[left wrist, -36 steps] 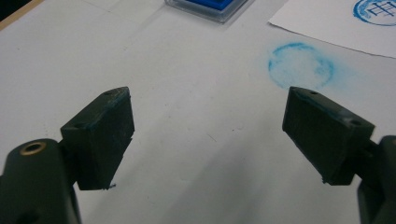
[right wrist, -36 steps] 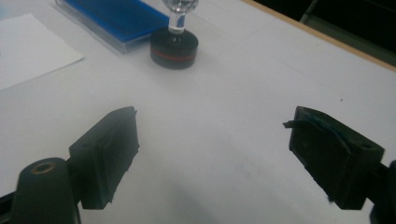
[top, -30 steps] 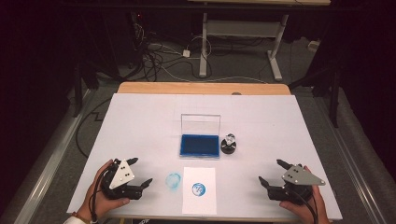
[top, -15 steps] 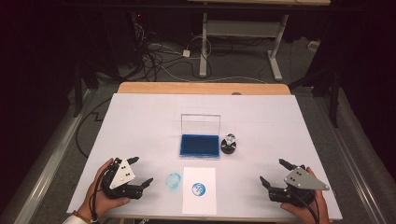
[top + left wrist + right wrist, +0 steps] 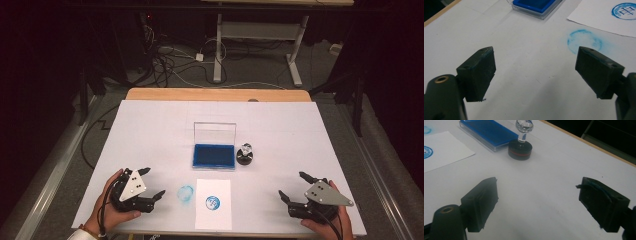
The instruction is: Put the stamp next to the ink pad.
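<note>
From the high view, the left gripper [image 5: 150, 185] and right gripper [image 5: 295, 187] rest at the table's [image 5: 150, 125] near corners, jaws apart, empty. The right gripper view alone details the stamp [image 5: 520, 147]: clear faceted knob, black base, upright beside the blue ink pad [image 5: 489, 132].

White table cover [image 5: 150, 130] over a wooden tabletop, bare wood strip [image 5: 215, 94] showing along the far edge. Grey carpeted floor [image 5: 260, 65] beyond. Tangle of black and white cables [image 5: 170, 60] on it, far left. White metal desk frame [image 5: 255, 35] at back, two legs with feet. Dark surroundings to both sides. Grey rail [image 5: 55, 170] running along left of table.
</note>
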### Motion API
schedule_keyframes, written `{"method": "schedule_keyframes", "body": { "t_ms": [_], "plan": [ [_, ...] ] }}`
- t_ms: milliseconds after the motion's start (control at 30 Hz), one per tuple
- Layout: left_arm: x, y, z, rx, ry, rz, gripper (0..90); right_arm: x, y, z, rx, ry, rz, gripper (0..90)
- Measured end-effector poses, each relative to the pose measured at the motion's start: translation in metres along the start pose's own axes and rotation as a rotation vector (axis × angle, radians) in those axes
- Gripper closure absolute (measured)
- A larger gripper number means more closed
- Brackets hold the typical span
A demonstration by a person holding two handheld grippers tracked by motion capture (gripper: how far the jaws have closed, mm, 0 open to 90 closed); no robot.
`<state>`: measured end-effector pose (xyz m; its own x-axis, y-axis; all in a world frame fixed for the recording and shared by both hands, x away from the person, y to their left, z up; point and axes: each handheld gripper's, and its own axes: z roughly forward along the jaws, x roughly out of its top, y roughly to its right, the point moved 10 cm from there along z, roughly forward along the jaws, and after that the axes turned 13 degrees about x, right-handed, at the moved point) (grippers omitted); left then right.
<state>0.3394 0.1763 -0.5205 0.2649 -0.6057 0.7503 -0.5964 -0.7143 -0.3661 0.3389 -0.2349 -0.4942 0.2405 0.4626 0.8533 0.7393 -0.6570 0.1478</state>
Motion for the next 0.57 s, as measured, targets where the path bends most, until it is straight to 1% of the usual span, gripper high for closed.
{"method": "schedule_keyframes", "body": {
  "t_ms": [100,167,233,567],
  "plan": [
    [-0.0005,0.0,0.0019,-0.002,-0.008,0.001,16.2,0.0007,0.0009,-0.0006,-0.003,0.005,-0.004,15.9],
    [-0.0007,0.0003,0.0031,-0.002,-0.011,-0.001,16.2,0.0004,0.0016,-0.0009,-0.003,0.006,0.002,15.9],
    [-0.0005,-0.0007,0.0042,0.002,-0.01,0.008,16.2,0.0002,0.0023,-0.0008,-0.004,0.007,0.003,15.9],
    [-0.0002,0.0001,0.0068,-0.005,-0.019,0.008,16.2,-0.001,0.0055,-0.002,-0.012,0.008,0.009,15.9]
  ]
}}
